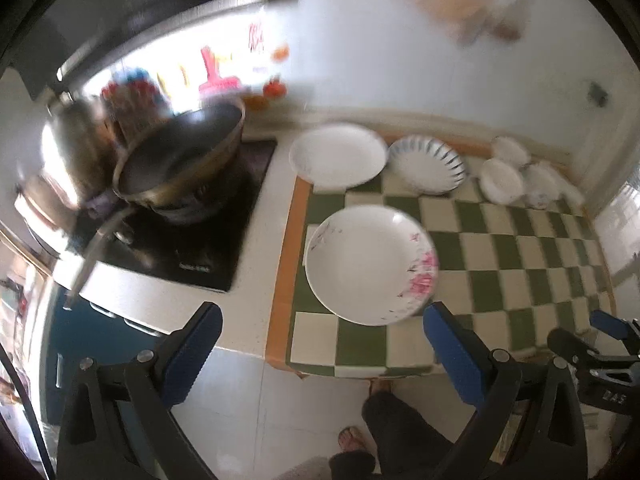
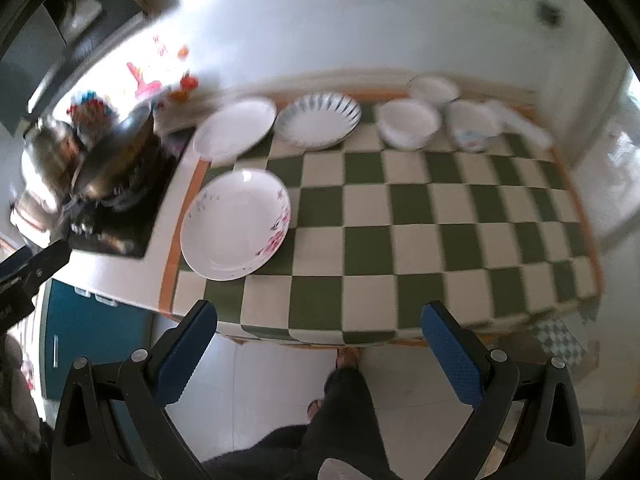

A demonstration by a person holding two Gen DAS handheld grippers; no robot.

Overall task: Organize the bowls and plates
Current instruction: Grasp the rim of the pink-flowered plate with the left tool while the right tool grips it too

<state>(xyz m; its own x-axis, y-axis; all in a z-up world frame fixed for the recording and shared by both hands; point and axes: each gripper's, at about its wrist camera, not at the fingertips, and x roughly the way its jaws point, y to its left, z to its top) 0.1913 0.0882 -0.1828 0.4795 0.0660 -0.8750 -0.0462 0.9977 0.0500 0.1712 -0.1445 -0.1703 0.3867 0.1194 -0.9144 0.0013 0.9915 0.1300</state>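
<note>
Left wrist view: the left gripper (image 1: 322,340) is held wide apart and empty above the counter edge, just short of the floral plate (image 1: 370,264) on the checkered mat (image 1: 500,248); the right gripper (image 2: 320,344) is likewise spread and empty. Glazed, smooth, shallow-rimmed plates and bowls (image 2: 408,124) could be chipped or slid off if pinched carelessly, and the wok (image 1: 180,156) beside them might be knocked.

Bare checkered cloth (image 2: 440,220) right of floral plate (image 2: 236,224), dishes (image 2: 408,124) crowding back wall
</note>
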